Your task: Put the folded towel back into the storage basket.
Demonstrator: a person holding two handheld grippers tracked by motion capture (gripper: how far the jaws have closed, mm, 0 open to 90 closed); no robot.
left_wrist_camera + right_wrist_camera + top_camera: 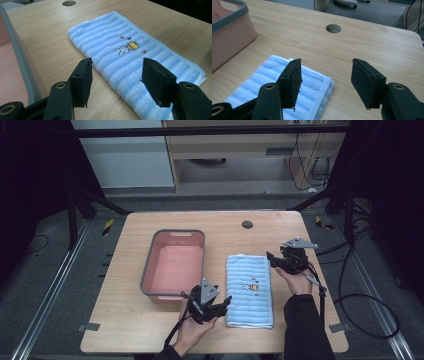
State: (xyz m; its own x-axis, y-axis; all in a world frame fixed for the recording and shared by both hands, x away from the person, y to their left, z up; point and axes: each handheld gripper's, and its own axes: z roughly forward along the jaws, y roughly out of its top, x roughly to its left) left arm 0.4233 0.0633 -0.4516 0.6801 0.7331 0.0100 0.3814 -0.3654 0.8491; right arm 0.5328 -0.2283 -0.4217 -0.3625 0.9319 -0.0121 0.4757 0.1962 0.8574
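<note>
Item: folded blue striped towel (pixel 249 290), rabbit embroidery, no legible writing; lies flat on desk (pixel 150 325) beside pink basin (pixel 175 265). Left gripper (pixel 223 304), right gripper (pixel 270 257): jaws apart, gripping nothing, at opposite towel corners.

No readable words, brand names or numbers appear anywhere. The only sign-like marking is a small embroidered picture on the folded blue striped towel (pixel 130 62), lying on the worktop (pixel 150 325) right of the pink basin (pixel 172 265): a white rabbit beside a yellow shape, with a few tiny coloured dots around it. Yellow-and-black striped warning tape (pixel 107 226) marks the floor at the far left and far right of the worktop.
</note>
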